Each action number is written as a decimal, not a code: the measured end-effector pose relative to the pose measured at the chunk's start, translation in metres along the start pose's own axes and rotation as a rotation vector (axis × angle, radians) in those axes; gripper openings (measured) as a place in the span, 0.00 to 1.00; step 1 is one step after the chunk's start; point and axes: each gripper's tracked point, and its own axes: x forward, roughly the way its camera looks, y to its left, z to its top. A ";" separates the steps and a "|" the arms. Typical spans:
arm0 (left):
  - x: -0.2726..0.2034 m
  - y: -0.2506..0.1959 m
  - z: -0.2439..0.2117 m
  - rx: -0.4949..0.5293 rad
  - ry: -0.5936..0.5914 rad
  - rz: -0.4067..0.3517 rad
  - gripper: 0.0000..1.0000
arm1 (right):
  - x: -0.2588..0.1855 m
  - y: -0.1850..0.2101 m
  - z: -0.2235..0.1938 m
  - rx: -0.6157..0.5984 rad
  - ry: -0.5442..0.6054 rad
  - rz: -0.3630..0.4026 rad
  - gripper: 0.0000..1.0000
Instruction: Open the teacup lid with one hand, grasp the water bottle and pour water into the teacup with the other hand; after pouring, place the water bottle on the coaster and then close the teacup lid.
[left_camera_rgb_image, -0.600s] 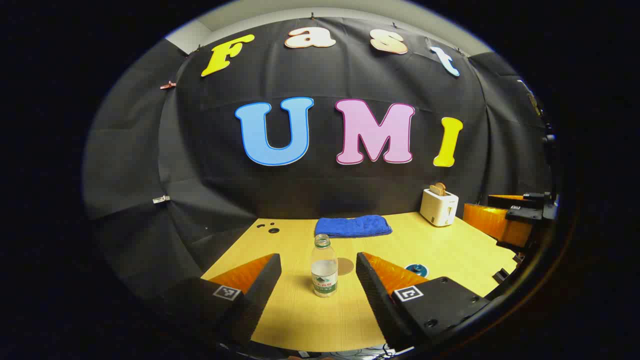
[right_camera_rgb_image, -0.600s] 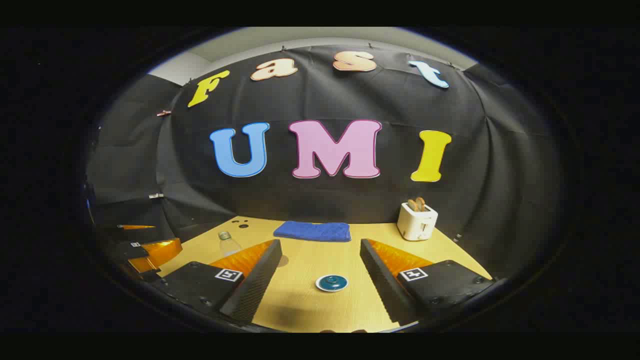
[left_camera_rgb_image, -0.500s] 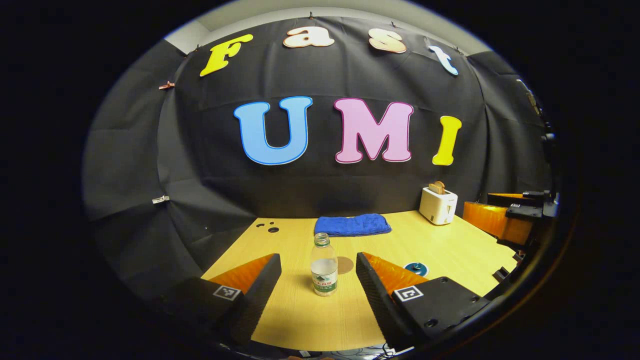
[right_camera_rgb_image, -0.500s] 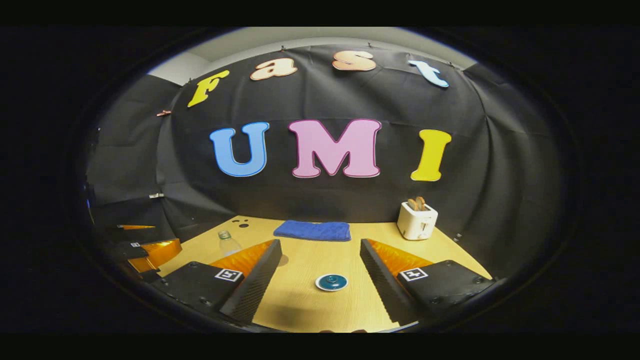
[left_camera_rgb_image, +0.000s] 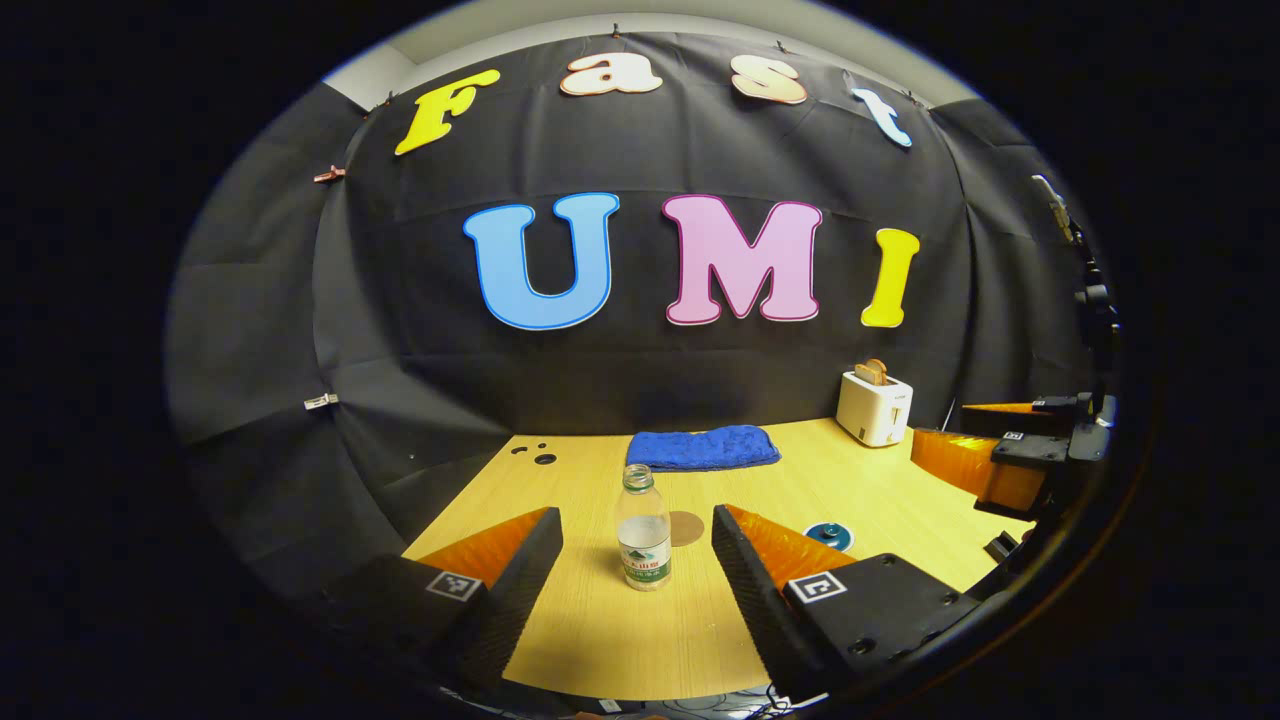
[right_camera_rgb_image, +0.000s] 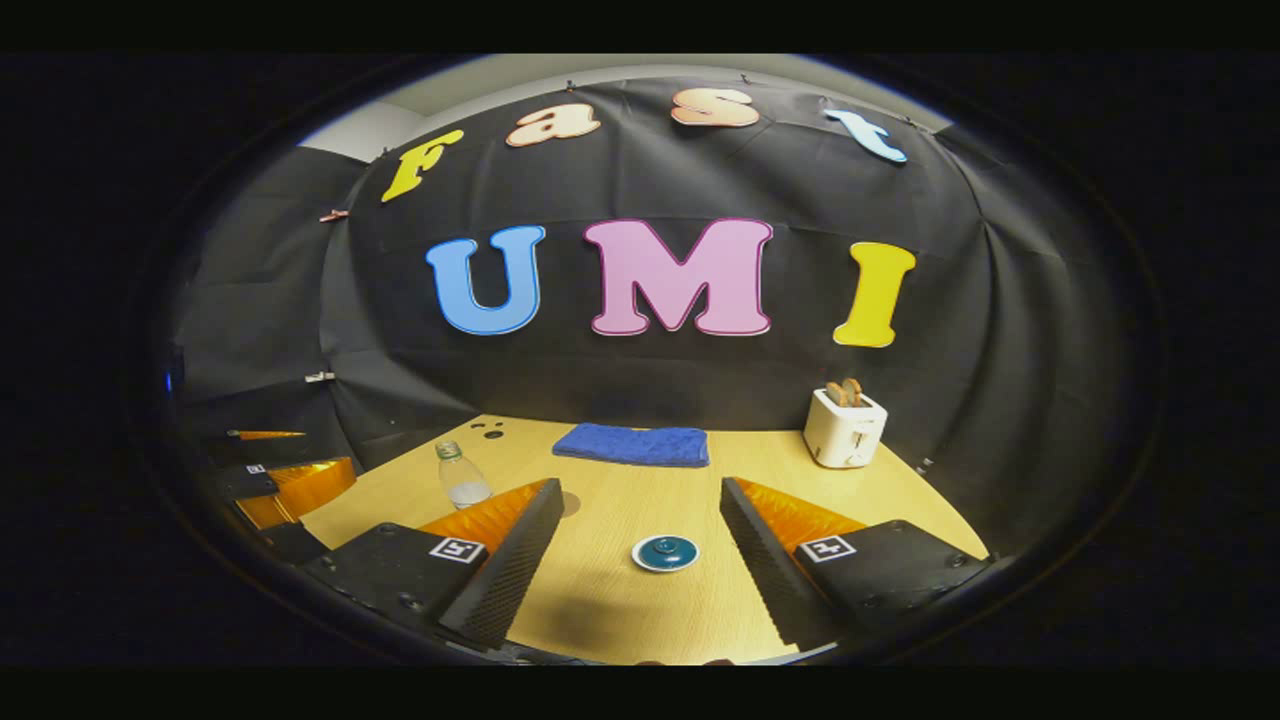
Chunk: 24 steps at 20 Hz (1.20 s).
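Even light from overhead falls on the worktop (left_camera_rgb_image: 880, 490), which shows bright and warm in both views against the dim black cloth wall (left_camera_rgb_image: 620, 370). Shadows are soft and short: a faint one lies beside the water bottle (left_camera_rgb_image: 643, 527), and a blurred dark patch sits on the worktop near the bottom of the right gripper view. The fisheye lens bends straight edges strongly toward the rim, where the picture darkens; the centre is sharp, with no strong glare.
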 end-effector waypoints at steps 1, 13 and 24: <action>0.002 -0.001 -0.003 0.004 0.007 -0.001 0.95 | 0.004 -0.002 -0.002 -0.006 0.005 -0.002 0.98; 0.060 0.007 -0.067 -0.049 0.096 0.023 0.95 | 0.090 -0.011 -0.092 -0.069 0.134 0.035 0.98; 0.103 0.010 -0.163 -0.106 0.142 0.025 0.96 | 0.161 -0.031 -0.178 -0.058 0.193 0.001 0.80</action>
